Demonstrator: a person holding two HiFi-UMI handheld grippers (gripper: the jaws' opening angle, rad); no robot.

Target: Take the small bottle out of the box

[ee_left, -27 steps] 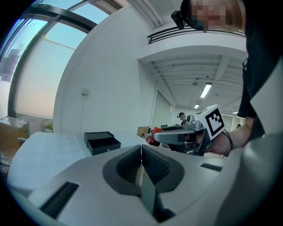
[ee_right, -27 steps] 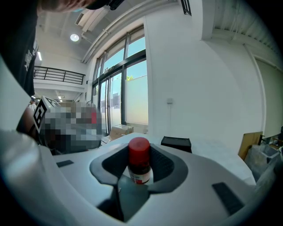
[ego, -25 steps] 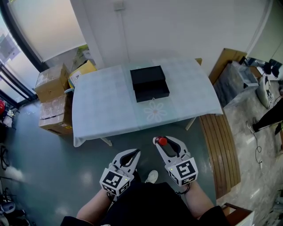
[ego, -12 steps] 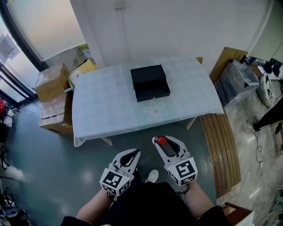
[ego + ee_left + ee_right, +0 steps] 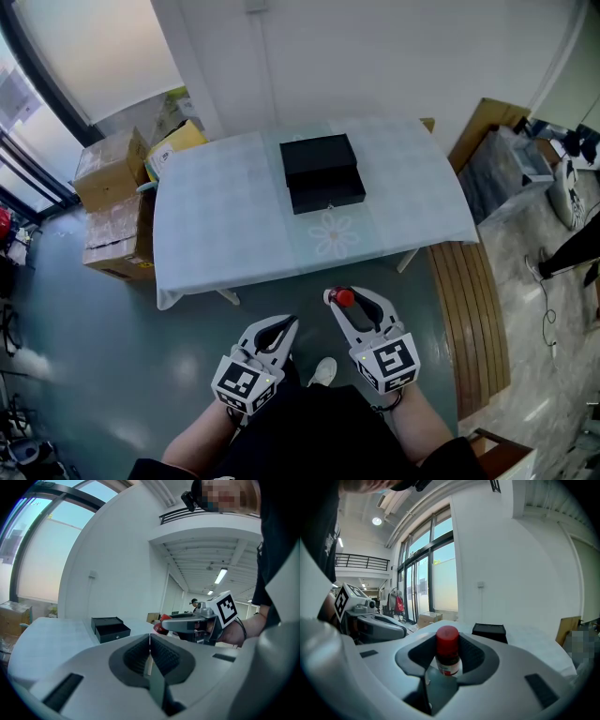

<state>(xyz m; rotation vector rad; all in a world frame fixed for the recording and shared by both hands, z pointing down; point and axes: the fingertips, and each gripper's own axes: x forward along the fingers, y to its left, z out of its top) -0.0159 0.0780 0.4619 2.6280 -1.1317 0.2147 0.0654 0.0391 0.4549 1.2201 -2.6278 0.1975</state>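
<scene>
From the head view, we see the small bottle (image 5: 344, 299) already out of the box (image 5: 322, 173). Its red cap shows at the tips of the right gripper (image 5: 348, 301), held low in front of the body. The black box sits well apart, ahead of both grippers and slightly left of the right one, on the table (image 5: 216, 225) with its drawer pulled out toward us. The left gripper (image 5: 288, 324) hangs just beside the right one, and we see nothing in it. In the left gripper view, its two jaws meet along a thin line with nothing between them, and the box lies ahead and to the left. In the right gripper view, the jaws stand fairly wide and press on the bottle's body from both sides. The bottle stands upright with its cap on top, so its long axis crosses the jaws rather than running along them. We judge that any set-down falls to the right gripper, reaching forward to the table.
</scene>
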